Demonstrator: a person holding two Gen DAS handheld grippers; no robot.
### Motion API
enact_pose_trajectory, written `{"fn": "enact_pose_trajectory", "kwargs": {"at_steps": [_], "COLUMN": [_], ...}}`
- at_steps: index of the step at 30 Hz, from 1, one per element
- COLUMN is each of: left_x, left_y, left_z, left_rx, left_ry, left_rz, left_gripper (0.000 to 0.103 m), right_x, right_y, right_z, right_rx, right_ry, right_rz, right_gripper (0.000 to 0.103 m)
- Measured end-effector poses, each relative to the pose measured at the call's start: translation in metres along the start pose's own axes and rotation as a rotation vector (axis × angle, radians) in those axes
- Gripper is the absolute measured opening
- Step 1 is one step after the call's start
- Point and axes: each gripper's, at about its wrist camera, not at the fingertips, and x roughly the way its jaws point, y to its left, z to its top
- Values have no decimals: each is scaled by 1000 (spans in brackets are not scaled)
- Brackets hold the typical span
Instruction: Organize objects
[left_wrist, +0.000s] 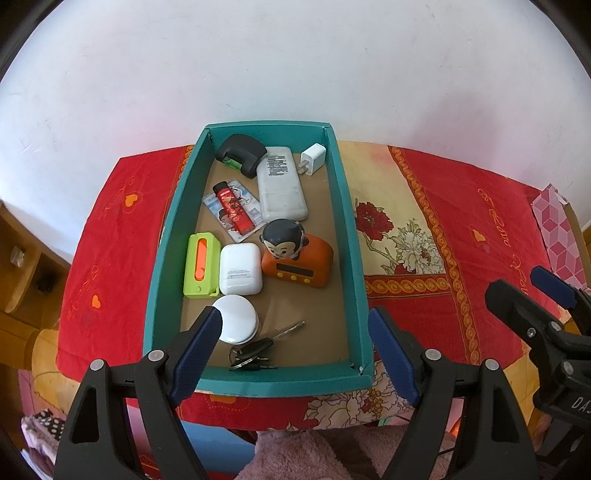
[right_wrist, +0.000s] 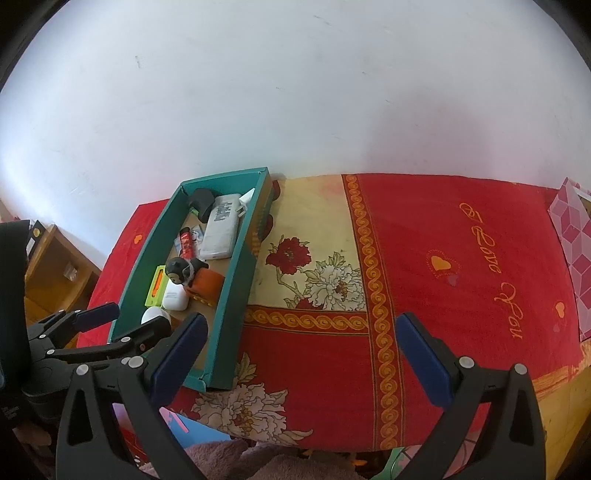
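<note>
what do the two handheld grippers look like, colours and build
Both match: the left gripper and right gripper have black plastic triangular arms with cut-out openings, silver pivot screws, and flat dark blue pads lining the fingers. White lettering marks one body, only partly readable. No cables or sleeves show.

Two high wrist views toward the wall: left over teal box (left_wrist: 255, 384), right beside it, box shared.

We see our left gripper (left_wrist: 295, 347) and right gripper (right_wrist: 303, 354): black triangular frames, silver screws, dark blue pads on the jaws.
</note>
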Motion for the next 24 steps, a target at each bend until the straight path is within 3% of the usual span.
{"fn": "enact_pose_trajectory", "kwargs": {"at_steps": [12,24], "left_x": [2,2], "left_y": [4,1], "left_z": [0,3], "left_rx": [-21,-11], "left_ry": [6,9], "left_rz": [50,42], "left_gripper": [80,80], "right_x": [0,2], "right_y": [-1,-3], "right_z": [1,2], "right_rx": [1,6], "right_ry": [0,5], "right_rz": [-1,-2], "right_gripper": [103,103]}}
